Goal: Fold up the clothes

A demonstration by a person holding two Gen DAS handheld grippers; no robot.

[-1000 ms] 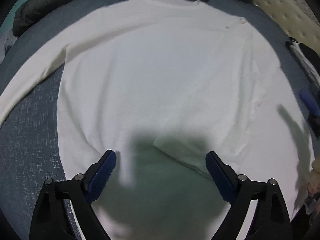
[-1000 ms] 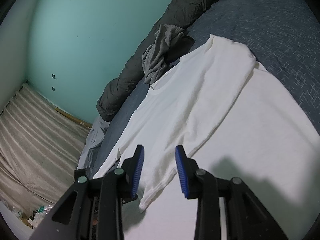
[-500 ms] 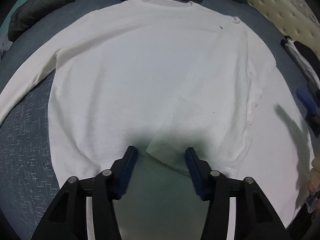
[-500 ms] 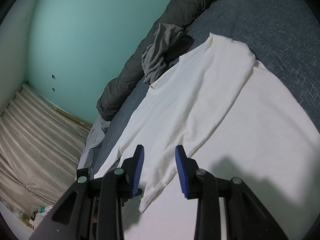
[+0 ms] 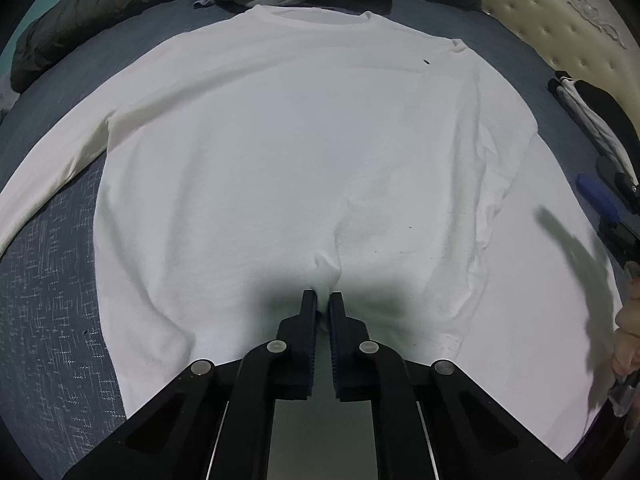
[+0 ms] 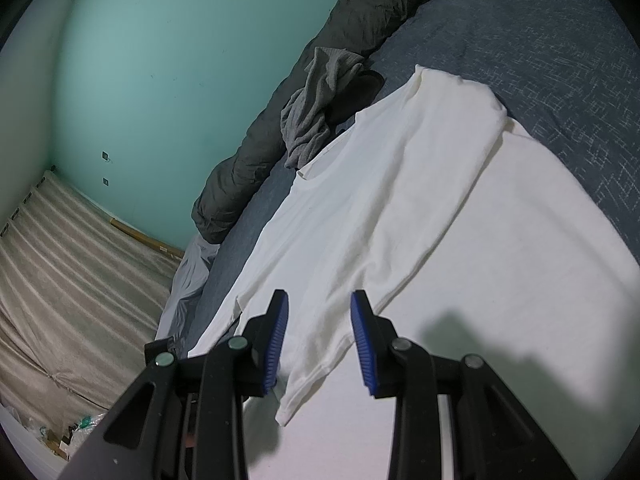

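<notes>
while the left gripper (image 5: 323, 300) pinches the white shirt (image 5: 304, 152) near its hem, the right gripper (image 6: 319, 328) hovers part-open, gripping nothing; no legible writing.

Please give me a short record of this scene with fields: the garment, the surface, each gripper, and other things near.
garment: white long-sleeved shirt, spread flat, one sleeve folded over the body
surface: blue-grey patterned bedcover
left gripper: shut on a pinch of the white long-sleeved shirt near its lower hem
right gripper: open above the folded sleeve, holding nothing
nearby: grey crumpled garment beside the collar; dark rolled duvet at the far edge
</notes>
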